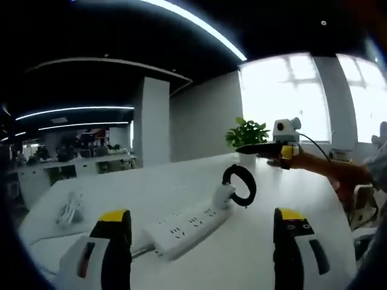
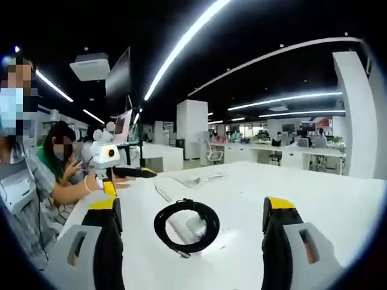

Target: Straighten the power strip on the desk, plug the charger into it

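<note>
A: Left gripper (image 1: 202, 241) — jaws spread wide, nothing between them. The power strip (image 1: 187, 228) lies on the white desk (image 1: 151, 187) just ahead, set at a slant, its black cable coil (image 1: 240, 184) standing at the far end.

B: Right gripper (image 2: 193, 241) likewise spread, pinching nothing. From the right gripper view the black cable coil (image 2: 186, 226) lies between the jaws, with the strip's white end (image 2: 192, 228) showing through the loop.

A: A white cord bundle (image 1: 69, 211) rests well apart at the desk's left (a charger? cannot tell). Potted plant (image 1: 247, 134) at the far edge.

B: Seated person (image 2: 63, 166) beside the desk.
</note>
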Demonstrator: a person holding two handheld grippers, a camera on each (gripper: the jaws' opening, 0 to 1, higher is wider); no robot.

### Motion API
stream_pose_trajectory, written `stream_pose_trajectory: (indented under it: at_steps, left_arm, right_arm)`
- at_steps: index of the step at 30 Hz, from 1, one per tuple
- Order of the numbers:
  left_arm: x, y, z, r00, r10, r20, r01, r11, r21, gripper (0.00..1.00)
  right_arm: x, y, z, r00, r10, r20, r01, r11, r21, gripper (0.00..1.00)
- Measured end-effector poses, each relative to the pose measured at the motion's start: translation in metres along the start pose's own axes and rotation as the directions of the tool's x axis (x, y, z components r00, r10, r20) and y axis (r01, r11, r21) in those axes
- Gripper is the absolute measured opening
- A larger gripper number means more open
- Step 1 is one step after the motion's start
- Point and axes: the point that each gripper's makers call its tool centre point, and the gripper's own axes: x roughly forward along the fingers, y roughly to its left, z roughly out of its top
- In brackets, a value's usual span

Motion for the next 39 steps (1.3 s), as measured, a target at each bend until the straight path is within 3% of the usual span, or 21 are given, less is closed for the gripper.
stream_pose_trajectory:
  at_steps: [3, 8, 16, 27, 39]
  left_arm:
    - [0.002, -0.001, -0.003, 1.0, -0.003, -0.002, 0.003, 1.0, 0.019, 0.99]
    - [0.004, -0.002, -0.012, 1.0, -0.002, -0.031, 0.003, 0.999, 0.034, 0.99]
    - [-0.002, -0.007, -0.016, 1.0, -0.003, -0.028, 0.005, 0.998, 0.065, 0.99]
    - [-0.006, -0.008, -0.024, 0.999, 0.012, -0.05, -0.008, 0.996, 0.085, 0.99]
    - [-0.007, -0.005, -0.031, 0.996, 0.03, -0.087, -0.023, 0.996, 0.086, 0.99]
  right_arm:
    - [0.002, -0.007, -0.007, 1.0, 0.013, -0.026, -0.013, 1.0, -0.006, 0.94]
    - [0.006, -0.012, -0.011, 0.999, 0.05, -0.014, -0.05, 0.999, -0.01, 0.93]
    - [0.018, -0.013, -0.016, 0.993, 0.113, -0.029, -0.114, 0.993, -0.034, 0.93]
    - [0.034, -0.029, -0.034, 0.984, 0.104, -0.143, -0.119, 0.988, -0.099, 0.89]
    - [0.056, -0.024, -0.049, 0.948, 0.105, -0.299, -0.167, 0.968, -0.187, 0.85]
